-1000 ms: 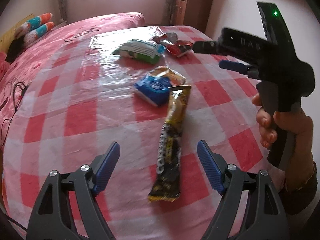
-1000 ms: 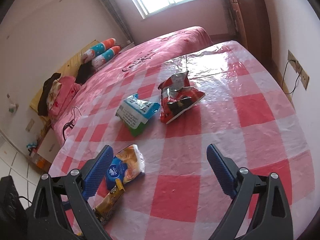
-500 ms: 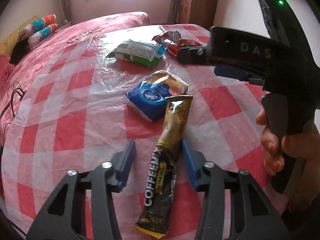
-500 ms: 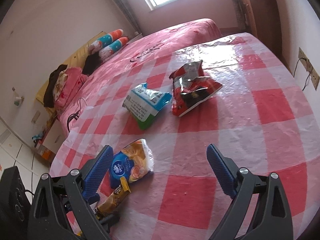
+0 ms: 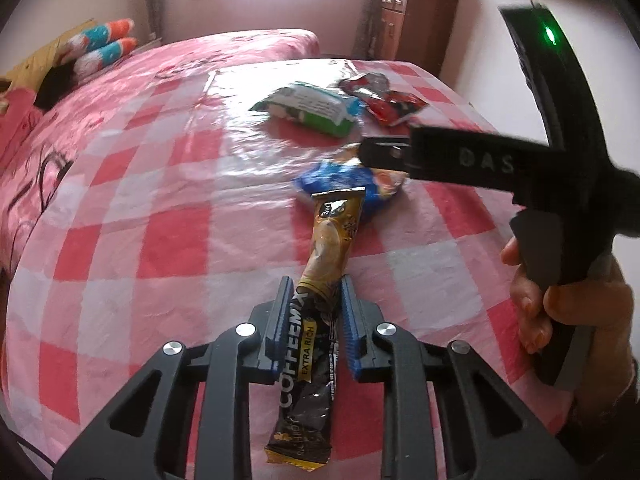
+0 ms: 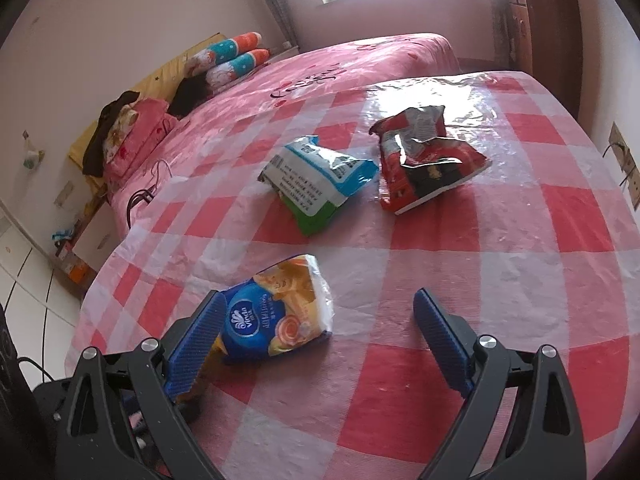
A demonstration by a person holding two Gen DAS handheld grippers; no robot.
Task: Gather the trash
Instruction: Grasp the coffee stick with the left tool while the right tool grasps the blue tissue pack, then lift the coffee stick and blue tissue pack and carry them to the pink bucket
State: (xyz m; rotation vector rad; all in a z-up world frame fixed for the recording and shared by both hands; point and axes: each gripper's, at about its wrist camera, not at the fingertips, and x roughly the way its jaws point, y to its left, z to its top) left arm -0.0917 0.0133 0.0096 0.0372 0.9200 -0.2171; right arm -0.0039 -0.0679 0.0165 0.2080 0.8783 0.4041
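A long gold and black coffee sachet (image 5: 332, 232) lies on the red-checked table (image 6: 520, 280). My left gripper (image 5: 316, 284) is closing on it, and both blue pads touch the sachet's sides near its middle. My right gripper (image 6: 319, 296) hangs open over the table. A blue tissue pack (image 6: 276, 316) lies just inside its left finger and is not gripped. Farther back lie a white and green pack (image 6: 316, 176) and a crumpled red snack bag (image 6: 424, 168). In the left wrist view a hand (image 5: 560, 312) holds the right gripper above the tissue pack (image 5: 348, 184).
A bed with a pink cover (image 6: 360, 60) and rolled pillows (image 6: 232, 56) stands beyond the table. A wooden cabinet (image 6: 548, 12) is at the back right. A wall socket with a cable (image 6: 624, 164) is on the right wall.
The left jaws came in from wide apart to both sides of the coffee sachet. The right gripper moved down and closer to the blue tissue pack and stayed open.
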